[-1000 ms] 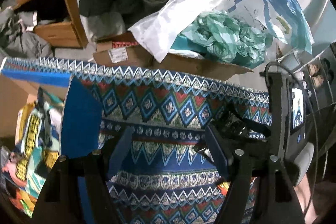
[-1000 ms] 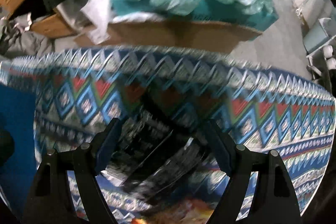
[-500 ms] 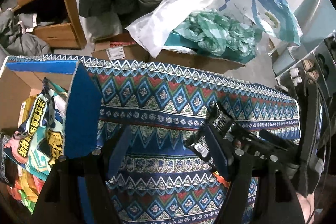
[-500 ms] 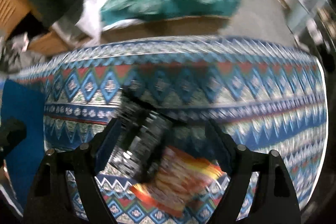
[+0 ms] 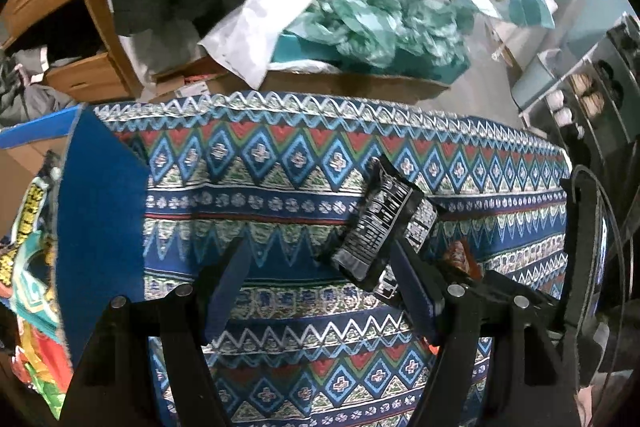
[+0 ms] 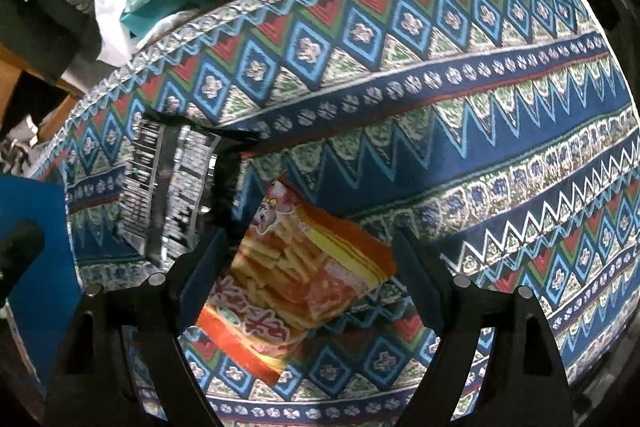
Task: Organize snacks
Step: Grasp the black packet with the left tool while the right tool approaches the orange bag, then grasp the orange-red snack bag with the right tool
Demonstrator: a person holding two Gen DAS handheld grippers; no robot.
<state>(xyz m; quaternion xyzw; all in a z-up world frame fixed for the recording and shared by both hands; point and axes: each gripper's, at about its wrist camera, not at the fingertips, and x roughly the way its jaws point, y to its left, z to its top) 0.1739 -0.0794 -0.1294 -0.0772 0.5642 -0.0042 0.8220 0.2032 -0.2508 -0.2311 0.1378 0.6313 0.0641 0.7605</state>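
Right gripper (image 6: 310, 281) open, straddling orange snack bag (image 6: 296, 279) for pickup; left gripper (image 5: 320, 291) open, empty, black packet (image 5: 374, 233) just ahead.

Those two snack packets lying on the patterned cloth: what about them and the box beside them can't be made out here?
- Black foil packet: print too small in the left wrist view, motion-blurred in the right wrist view.
- Orange fries packet: left wrist view shows only a corner behind the gripper finger; its lower edge is blurred in the right wrist view.
- Blue-edged cardboard box: contents cut off by the left picture edge.
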